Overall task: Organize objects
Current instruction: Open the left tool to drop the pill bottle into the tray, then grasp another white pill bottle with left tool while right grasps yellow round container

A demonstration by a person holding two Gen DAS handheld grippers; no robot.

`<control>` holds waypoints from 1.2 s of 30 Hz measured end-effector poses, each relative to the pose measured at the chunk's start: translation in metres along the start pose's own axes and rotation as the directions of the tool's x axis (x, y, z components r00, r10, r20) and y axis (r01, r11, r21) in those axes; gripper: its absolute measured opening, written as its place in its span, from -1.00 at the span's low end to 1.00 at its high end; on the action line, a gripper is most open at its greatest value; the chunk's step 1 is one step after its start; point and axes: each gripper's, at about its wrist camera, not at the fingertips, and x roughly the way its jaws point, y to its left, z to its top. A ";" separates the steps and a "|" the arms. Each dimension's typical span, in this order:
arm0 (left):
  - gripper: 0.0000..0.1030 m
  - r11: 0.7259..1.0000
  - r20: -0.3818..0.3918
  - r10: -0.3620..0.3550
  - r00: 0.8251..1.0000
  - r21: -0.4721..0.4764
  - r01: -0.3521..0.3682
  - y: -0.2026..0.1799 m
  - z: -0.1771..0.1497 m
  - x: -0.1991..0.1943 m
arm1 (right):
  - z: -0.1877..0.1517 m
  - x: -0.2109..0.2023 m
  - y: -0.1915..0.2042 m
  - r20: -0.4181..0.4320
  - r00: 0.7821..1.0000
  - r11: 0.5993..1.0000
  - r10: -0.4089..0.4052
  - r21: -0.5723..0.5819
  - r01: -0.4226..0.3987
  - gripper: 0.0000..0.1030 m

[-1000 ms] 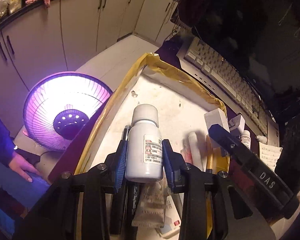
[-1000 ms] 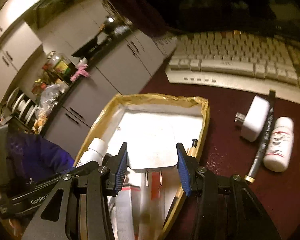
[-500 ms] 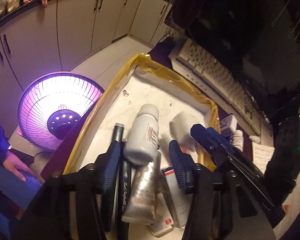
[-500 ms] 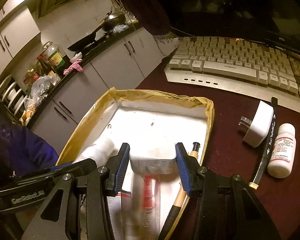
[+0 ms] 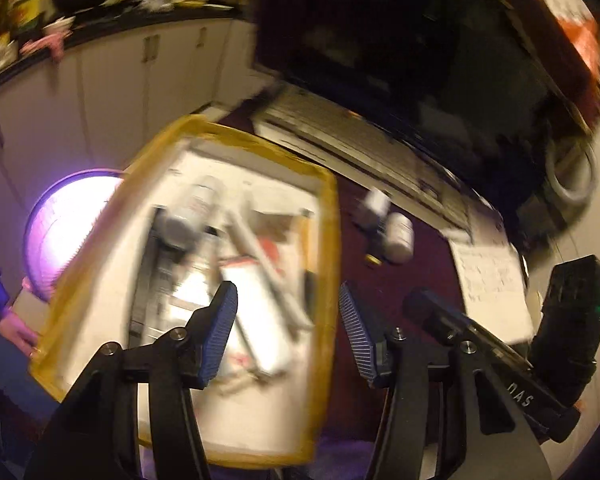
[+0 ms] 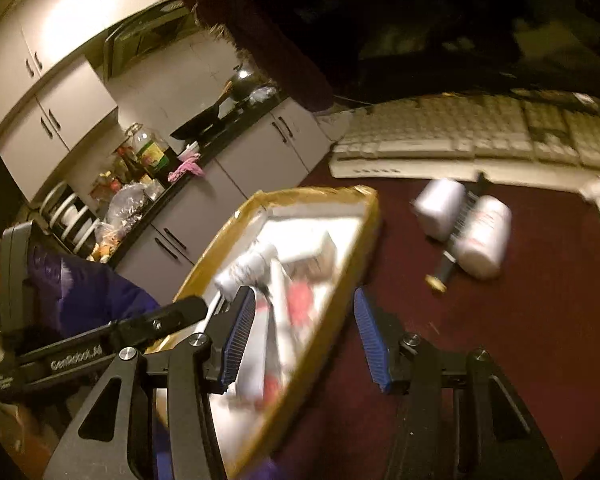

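On the dark red desk [image 6: 500,340], my left gripper [image 5: 288,332] is empty and wide; my right gripper [image 6: 304,340] is opening, also empty. Next I should fetch the bottle [image 6: 484,240] at right into the box [image 6: 320,344].

A white tray [image 5: 328,216] with a yellow-taped rim sits on the dark maroon tabletop [image 6: 500,340]; a white bottle [image 6: 485,240] lies there; ribbed blue pads line black jaws.

motion-blurred tray [image 5: 328,216] contents unreadable, smeared bottle [image 6: 485,240] label, keyboard [image 6: 480,136] keys indistinct
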 end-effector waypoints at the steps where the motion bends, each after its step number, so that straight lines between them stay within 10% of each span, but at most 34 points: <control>1: 0.00 1.000 -0.010 -0.012 1.000 0.014 0.013 -0.008 -0.002 0.003 | -0.006 -0.007 -0.007 0.001 1.000 1.000 -0.006 0.010 0.006 -0.09; 13: 0.00 0.993 -0.135 -0.039 0.990 0.107 0.053 -0.065 -0.014 0.039 | -0.045 -0.088 -0.062 0.086 0.979 0.982 -0.186 0.063 0.181 -0.09; 19: 0.00 0.990 -0.153 -0.047 0.987 0.127 0.067 -0.078 -0.017 0.046 | -0.046 -0.135 -0.066 0.217 0.876 0.901 -0.431 0.053 0.431 -0.09; 28: 0.00 0.989 -0.160 -0.025 0.987 0.137 0.047 -0.084 -0.014 0.054 | -0.046 -0.134 -0.119 0.132 0.844 0.852 -0.520 0.160 0.499 -0.11; 31: 0.00 0.991 -0.162 -0.016 0.987 0.131 0.038 -0.086 -0.010 0.058 | -0.047 -0.127 -0.121 0.120 0.799 0.807 -0.589 0.138 0.574 -0.18; 36: 0.00 0.987 -0.145 -0.003 0.989 0.159 0.026 -0.098 0.003 0.067 | -0.044 -0.113 -0.139 0.021 0.821 0.808 -0.570 0.193 0.556 -0.37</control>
